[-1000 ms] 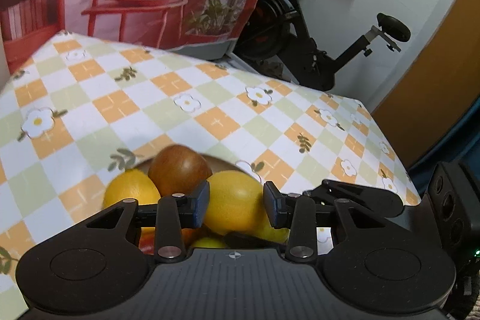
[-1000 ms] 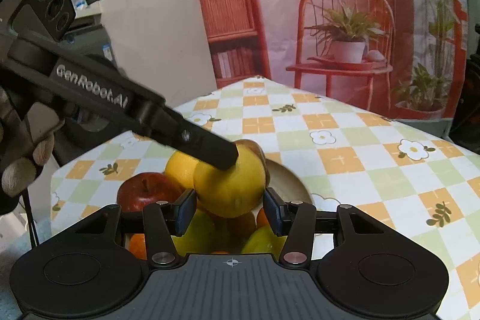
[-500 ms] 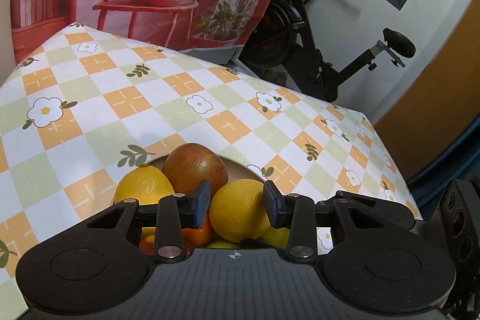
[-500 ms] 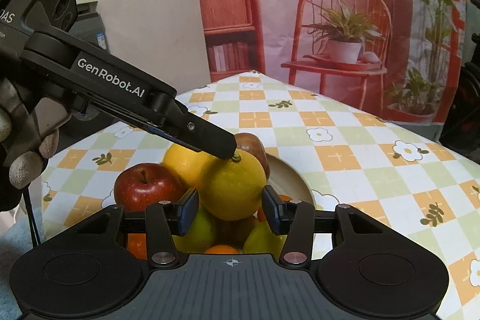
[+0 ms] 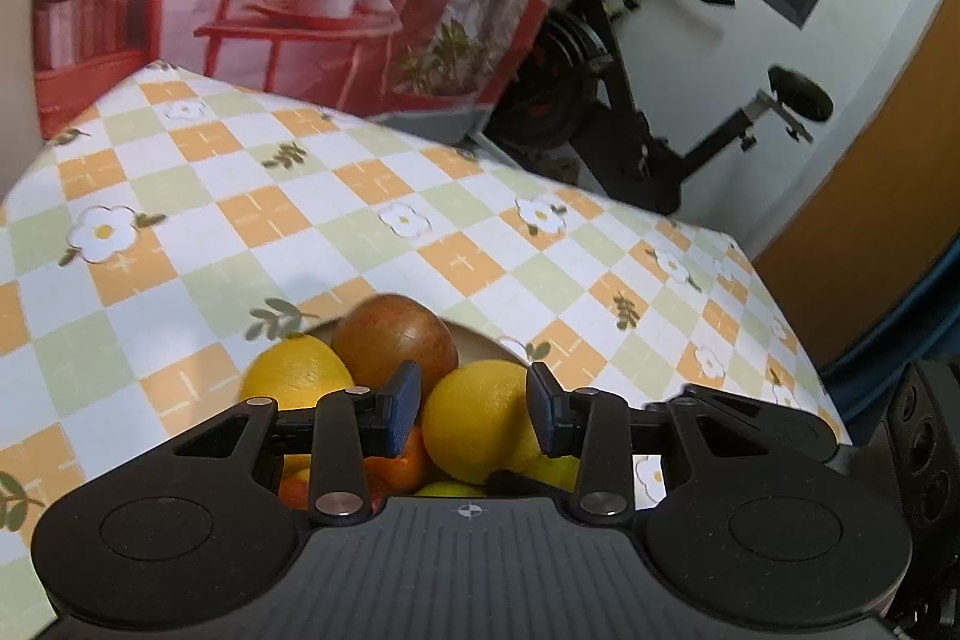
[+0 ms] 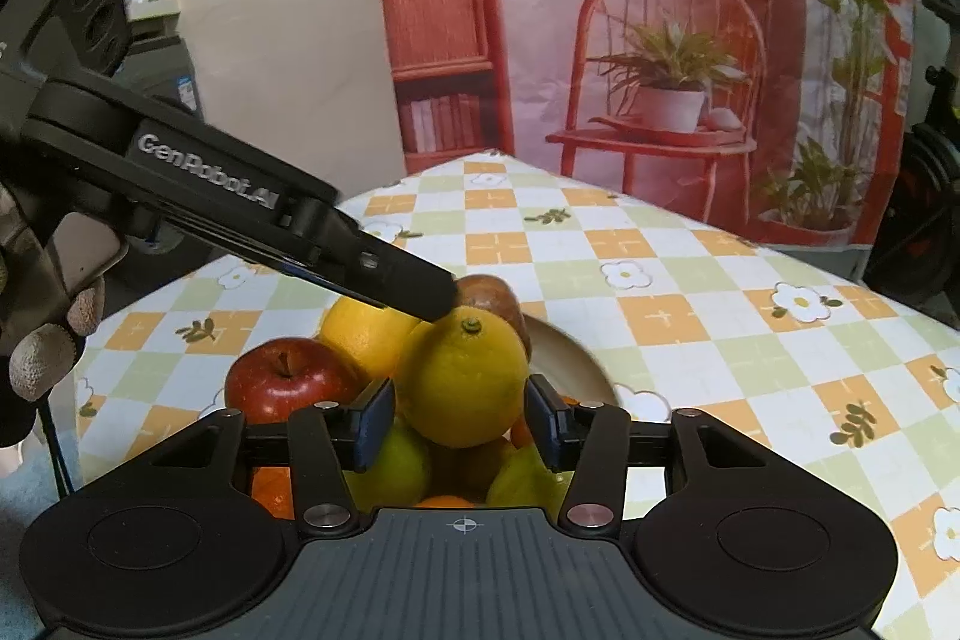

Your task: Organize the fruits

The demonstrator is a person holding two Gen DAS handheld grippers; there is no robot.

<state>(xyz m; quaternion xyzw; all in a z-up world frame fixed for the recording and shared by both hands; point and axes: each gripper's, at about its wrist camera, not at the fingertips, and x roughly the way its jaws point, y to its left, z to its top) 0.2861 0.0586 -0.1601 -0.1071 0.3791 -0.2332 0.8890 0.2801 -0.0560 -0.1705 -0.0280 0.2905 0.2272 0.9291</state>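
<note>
Since a second ago our right gripper (image 6: 459, 421) has let its jaws spread, and they are opening now with the yellow lemon (image 6: 461, 379) between them; both pads show a thin gap to the peel, so we are not pressing it. Our view from the left has also lifted, showing more of the counter (image 5: 360, 232) beyond the pile.

We keep both grippers low over the fruit bowl (image 6: 570, 358), whose pale rim shows behind the heap. That lemon sits on top of the pile, stem end up. Our left gripper (image 5: 474, 409) reaches in from the left in the right wrist view, its dark finger tip touching the lemon's upper left shoulder. In the left wrist view its jaws stand narrowly apart around the same lemon (image 5: 480, 421), and we cannot tell whether the pads actually press it.

Behind the lemon lie a brownish-red fruit (image 6: 495, 301) and an orange-yellow citrus (image 6: 366, 334); a red apple (image 6: 285, 382) rests at the left, with green fruits (image 6: 396, 466) underneath
</note>
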